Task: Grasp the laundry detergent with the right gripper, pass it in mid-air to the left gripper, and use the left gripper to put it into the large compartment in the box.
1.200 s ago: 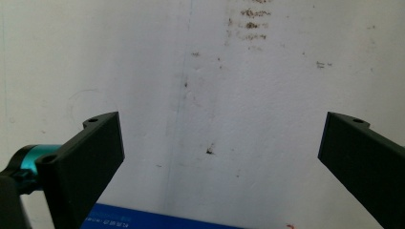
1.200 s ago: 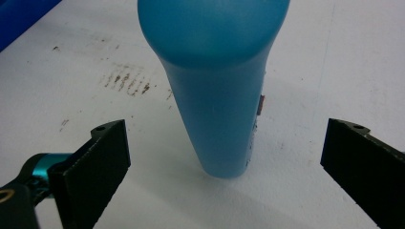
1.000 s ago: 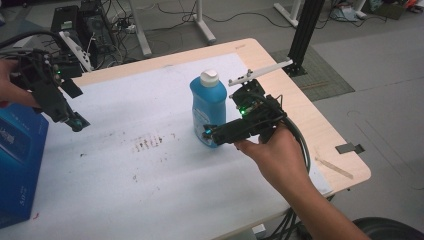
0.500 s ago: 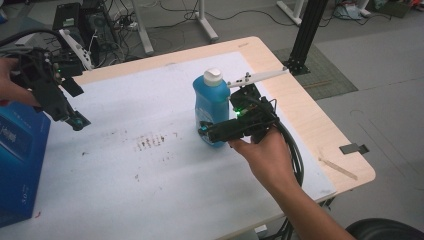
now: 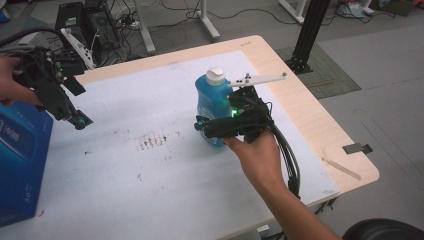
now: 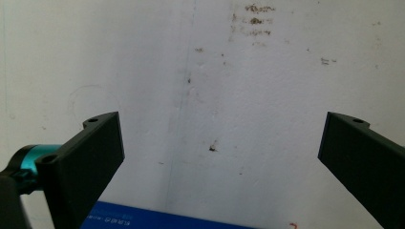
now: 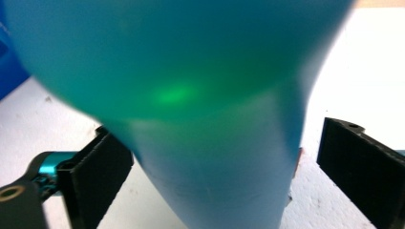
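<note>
A blue bottle (image 5: 210,107) with a white cap (image 5: 216,76) stands upright on the white mat (image 5: 150,180). My right gripper (image 5: 206,124) reaches in from the right, level, with its jaws on either side of the bottle's lower body (image 7: 215,157). The jaws have just been closing. In the right gripper view the left jaw is at the bottle's side and a gap remains at the right jaw. My left gripper (image 5: 80,121) hangs open over the mat at the far left, with nothing between its jaws (image 6: 219,152).
A large blue box (image 5: 20,165) lies at the table's left edge, just below the left gripper, and its top edge (image 6: 167,222) shows in the left gripper view. Dark smudges (image 5: 152,142) mark the mat. A strip of bare wooden table (image 5: 320,125) runs to the right of the bottle.
My right gripper has sunk a little along the bottle and its jaws have drawn closer to it. The left gripper and the bottle have stayed put.
</note>
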The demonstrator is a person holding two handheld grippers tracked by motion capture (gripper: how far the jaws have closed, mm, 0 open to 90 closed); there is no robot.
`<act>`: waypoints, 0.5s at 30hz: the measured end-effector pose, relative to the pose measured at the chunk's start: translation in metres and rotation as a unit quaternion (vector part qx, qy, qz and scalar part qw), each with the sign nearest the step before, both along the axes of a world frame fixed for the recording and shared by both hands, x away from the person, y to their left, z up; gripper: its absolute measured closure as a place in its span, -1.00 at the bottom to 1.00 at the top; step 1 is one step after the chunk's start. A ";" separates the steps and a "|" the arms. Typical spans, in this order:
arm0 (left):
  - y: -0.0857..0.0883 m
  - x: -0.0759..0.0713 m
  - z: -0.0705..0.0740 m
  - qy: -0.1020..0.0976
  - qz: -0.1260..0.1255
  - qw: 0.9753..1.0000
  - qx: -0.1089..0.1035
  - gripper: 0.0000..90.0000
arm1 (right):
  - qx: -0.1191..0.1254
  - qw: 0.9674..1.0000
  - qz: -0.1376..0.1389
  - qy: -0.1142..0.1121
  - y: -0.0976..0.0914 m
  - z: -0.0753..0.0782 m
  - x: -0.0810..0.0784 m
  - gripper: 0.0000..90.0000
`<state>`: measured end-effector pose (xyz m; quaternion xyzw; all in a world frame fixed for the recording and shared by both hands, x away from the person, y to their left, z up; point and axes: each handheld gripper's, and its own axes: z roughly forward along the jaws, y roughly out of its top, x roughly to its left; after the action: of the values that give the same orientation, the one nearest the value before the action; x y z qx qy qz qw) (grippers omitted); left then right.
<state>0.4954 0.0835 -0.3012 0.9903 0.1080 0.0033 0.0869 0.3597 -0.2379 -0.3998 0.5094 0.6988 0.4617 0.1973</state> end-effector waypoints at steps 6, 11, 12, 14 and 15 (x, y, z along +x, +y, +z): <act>0.000 0.000 0.000 -0.001 -0.001 1.000 0.000 -0.96 | 0.011 1.000 -0.003 -0.025 0.001 -0.002 -0.002 -0.59; 0.001 0.000 0.001 -0.001 0.001 1.000 0.000 -0.96 | 0.006 1.000 -0.003 -0.029 0.003 -0.006 -0.002 -0.59; 0.001 0.000 0.001 -0.001 0.001 1.000 0.000 -0.96 | 0.008 1.000 -0.005 -0.029 0.003 -0.007 -0.002 -0.59; 0.002 0.001 0.000 -0.001 0.001 1.000 0.000 -0.96 | 0.010 0.999 -0.012 -0.030 0.003 -0.008 -0.002 -0.59; 0.002 0.001 0.000 0.000 0.000 1.000 0.000 -0.96 | 0.010 0.999 -0.014 -0.030 0.003 -0.009 -0.003 -0.59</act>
<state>0.4960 0.0851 -0.3012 0.9903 0.1083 0.0037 0.0869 0.3572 -0.2345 -0.4085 0.5074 0.6807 0.4805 0.2198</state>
